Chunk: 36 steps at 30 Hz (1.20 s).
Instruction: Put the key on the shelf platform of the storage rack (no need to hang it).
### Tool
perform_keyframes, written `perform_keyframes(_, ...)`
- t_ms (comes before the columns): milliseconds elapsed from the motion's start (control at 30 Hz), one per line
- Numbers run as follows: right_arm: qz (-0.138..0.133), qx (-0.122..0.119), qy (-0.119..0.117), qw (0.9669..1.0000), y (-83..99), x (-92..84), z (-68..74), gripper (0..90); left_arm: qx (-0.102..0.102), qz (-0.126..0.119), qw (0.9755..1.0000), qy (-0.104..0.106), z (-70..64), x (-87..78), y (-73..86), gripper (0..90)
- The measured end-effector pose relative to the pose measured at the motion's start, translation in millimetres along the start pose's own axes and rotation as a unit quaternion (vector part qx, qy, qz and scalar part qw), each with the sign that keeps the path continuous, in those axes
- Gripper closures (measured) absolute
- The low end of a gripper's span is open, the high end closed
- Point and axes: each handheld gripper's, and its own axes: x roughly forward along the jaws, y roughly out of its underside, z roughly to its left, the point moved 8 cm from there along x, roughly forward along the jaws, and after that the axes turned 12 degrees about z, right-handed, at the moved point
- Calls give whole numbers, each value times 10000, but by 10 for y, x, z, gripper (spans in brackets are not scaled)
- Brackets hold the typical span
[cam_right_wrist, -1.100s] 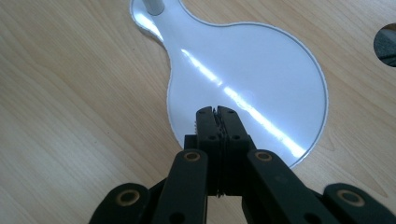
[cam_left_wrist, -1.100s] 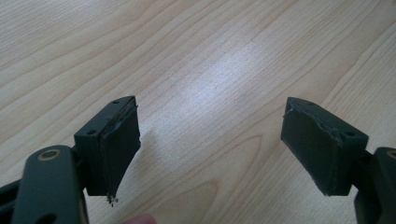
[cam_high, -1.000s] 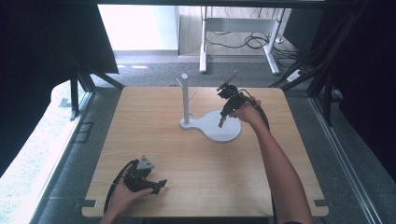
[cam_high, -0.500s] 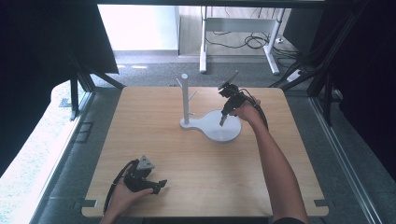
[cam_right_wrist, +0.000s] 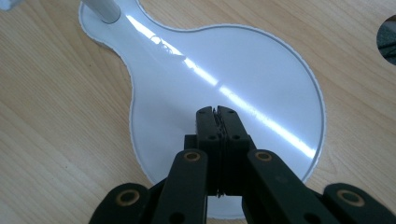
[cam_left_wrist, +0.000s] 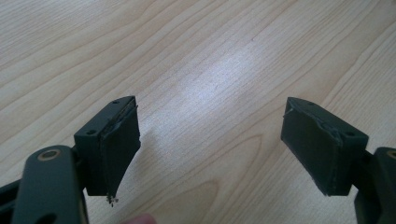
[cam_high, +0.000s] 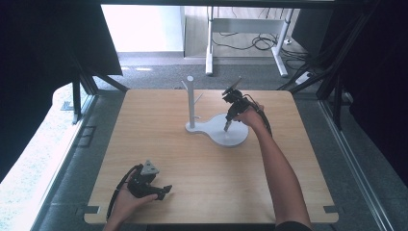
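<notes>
A white stand with a flat pear-shaped base [cam_high: 231, 134] and an upright post [cam_high: 191, 101] sits at the middle back of the wooden table [cam_high: 144, 125]. My right gripper [cam_high: 226, 126] points down onto the round part of the base [cam_right_wrist: 233, 79], its jaws pressed together with nothing between them [cam_right_wrist: 216, 111]. The foot of the post [cam_right_wrist: 103, 8] shows at the top left of the right gripper view. My left gripper [cam_high: 166, 190] rests near the table's front left edge. Its jaws stand wide apart over bare wood [cam_left_wrist: 210, 112].
Black frame struts [cam_high: 79, 91] stand at the left and right of the table. A white desk leg [cam_high: 210, 38] and cables [cam_high: 260, 43] are on the floor beyond the far edge. A cut-out notch [cam_right_wrist: 386, 37] in the table edge lies near the base.
</notes>
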Motion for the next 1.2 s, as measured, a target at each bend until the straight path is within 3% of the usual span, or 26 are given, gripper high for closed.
perform_keyframes(467, 79, 40, -2, 10000, 0, 160, -22, 892, 25, 28, 10000, 13, -19, 18, -2, 199)
perform_keyframes(733, 159, 139, 23, 9998, 51, 284, -101, 888, 36, 49, 10000, 19, -31, 34, -3, 198)
perform_keyframes(1033, 119, 177, -72, 9997, 94, 368, -144, 881, 61, 77, 10000, 19, -50, 52, -6, 198)
perform_keyframes(1200, 19, 151, -156, 9998, 89, 352, -130, 758, 68, 88, 9999, 21, -51, 57, -6, 198)
